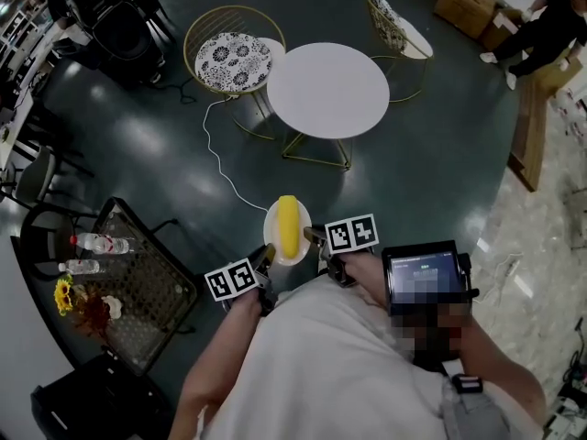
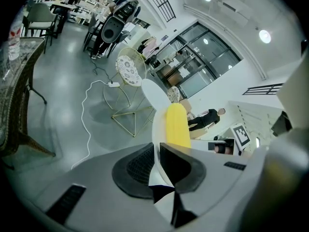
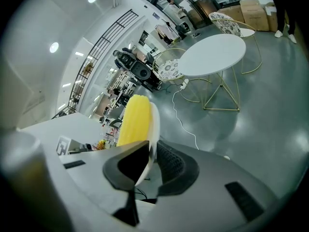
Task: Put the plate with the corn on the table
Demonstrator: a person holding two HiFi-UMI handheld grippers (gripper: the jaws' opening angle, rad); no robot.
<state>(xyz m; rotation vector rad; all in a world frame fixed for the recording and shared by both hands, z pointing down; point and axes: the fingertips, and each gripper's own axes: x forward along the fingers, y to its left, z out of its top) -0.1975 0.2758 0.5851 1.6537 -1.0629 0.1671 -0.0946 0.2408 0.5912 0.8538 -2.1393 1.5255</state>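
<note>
You are pinching the plate with both tools. The left tool is closed on the rim at the lower-left side. The right tool is closed on the rim at the right side. In each gripper view the thin white edge is sitting between the dark pads, and only a narrow strip of rim is inside the grip.

The corn is lying loose along the middle of the plate with nothing bracing it. The plate is hanging over the dark floor, just below the centre of the head view.

Judging from this, the main risk is tilt. If one tool is rising or twisting more than the other, the corn is likely to roll toward the low side and off. Pulling the tools apart or pushing them together unevenly could also lever the smooth rim out from between the pads, and a drop here would land on hard floor.

The round white tabletop is well apart, in the upper centre. A white cable is trailing across the floor to the left of the way there, so you could snag it. A patterned chair is standing just beside the tabletop's left edge, so you could clip it on the approach.
</note>
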